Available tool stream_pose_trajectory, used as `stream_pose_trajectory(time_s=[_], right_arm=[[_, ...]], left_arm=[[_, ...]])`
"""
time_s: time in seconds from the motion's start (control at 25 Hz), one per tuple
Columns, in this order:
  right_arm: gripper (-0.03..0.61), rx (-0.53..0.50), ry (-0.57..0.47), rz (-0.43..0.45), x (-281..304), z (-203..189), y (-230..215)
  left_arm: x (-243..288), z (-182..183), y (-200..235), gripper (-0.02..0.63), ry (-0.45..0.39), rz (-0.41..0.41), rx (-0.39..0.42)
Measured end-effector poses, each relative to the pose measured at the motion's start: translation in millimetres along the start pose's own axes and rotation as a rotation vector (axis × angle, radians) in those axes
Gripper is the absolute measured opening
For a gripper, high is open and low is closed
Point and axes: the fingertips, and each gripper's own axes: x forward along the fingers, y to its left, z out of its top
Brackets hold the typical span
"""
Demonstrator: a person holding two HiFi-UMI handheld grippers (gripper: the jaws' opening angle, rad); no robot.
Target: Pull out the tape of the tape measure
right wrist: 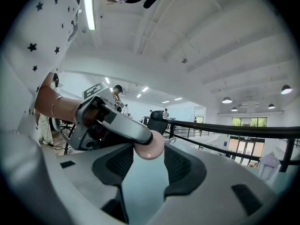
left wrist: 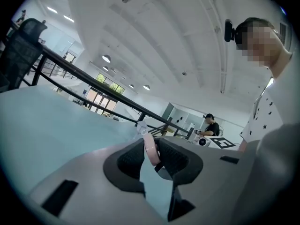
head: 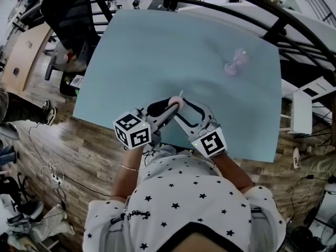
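A small round pink tape measure (head: 176, 103) hangs just above the light blue table (head: 157, 51) near its front edge, where both grippers meet. My left gripper (head: 171, 108) comes in from the left. In the left gripper view the tape measure (left wrist: 151, 149) stands edge-on between the pads of the left gripper (left wrist: 150, 157), which press on its flat sides. In the right gripper view its round face (right wrist: 150, 146) spans the gap of my right gripper (right wrist: 149, 161), touching both pads. The left gripper's finger (right wrist: 112, 123) reaches it from the left. A small tab (right wrist: 174, 140) pokes out beside it.
A pale pink and white object (head: 236, 63) lies on the table at the far right. A black curved railing (head: 273, 30) runs behind the table, with a black office chair (head: 68, 14) at the far left. Cables (head: 50, 172) lie on the wooden floor.
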Motion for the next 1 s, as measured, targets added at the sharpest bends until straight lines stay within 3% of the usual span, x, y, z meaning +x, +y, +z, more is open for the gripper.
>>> stream_pose_trajectory(time_s=[0.32, 0.64, 0.8, 1.0], right_arm=[[0.184, 0.100, -0.027, 0.015, -1, 1, -5], [0.179, 0.541, -0.210, 0.006, -18, 25, -48], [0.161, 0.641, -0.246, 0.001, -17, 31, -61], [0.146, 0.707, -0.225, 0.027, -12, 25, -60]], left_arm=[[-5, 8, 5, 0.086, 0.023, 0.057, 0.150], [-12, 21, -2, 0.086, 0.032, 0.069, 0.364], [-8, 18, -11, 0.086, 0.069, 0.064, 0.464], [-4, 16, -21, 0.086, 0.069, 0.031, 0.480]])
